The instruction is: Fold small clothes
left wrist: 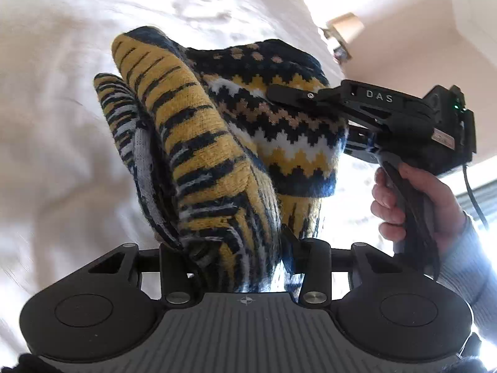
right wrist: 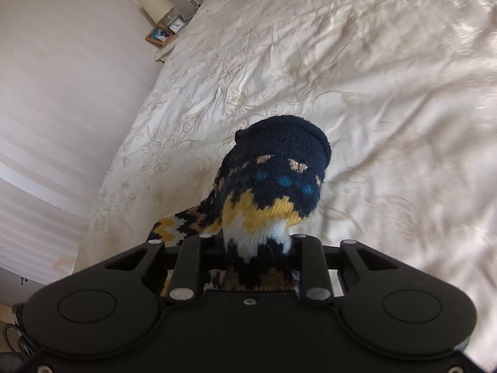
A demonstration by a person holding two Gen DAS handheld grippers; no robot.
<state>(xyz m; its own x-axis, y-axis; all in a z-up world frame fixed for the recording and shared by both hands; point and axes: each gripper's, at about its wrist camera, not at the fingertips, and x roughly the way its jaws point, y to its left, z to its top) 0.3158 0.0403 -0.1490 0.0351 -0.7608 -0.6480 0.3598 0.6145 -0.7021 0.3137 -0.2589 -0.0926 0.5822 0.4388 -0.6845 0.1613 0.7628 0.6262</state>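
Note:
A small knitted garment (left wrist: pixel 198 143) in navy, yellow and white patterns hangs above the white bedspread (left wrist: pixel 56 130), held up by both grippers. My left gripper (left wrist: pixel 236 248) is shut on a bunched fold of it, and the cloth hides the fingertips. To the right, a person's hand (left wrist: pixel 419 199) holds my right gripper (left wrist: pixel 298 105), which is shut on the zigzag-patterned edge. In the right wrist view, the garment (right wrist: pixel 279 171) rises as a navy hump out of the right gripper (right wrist: pixel 251 248), whose jaws pinch the knit.
The embroidered bedspread (right wrist: pixel 357 62) fills most of the right wrist view. At its far left corner stand a lamp (right wrist: pixel 157 6), a small clock (right wrist: pixel 177 25) and a framed picture (right wrist: pixel 158 35). A pale wall (right wrist: pixel 62 77) runs along the bed's left side.

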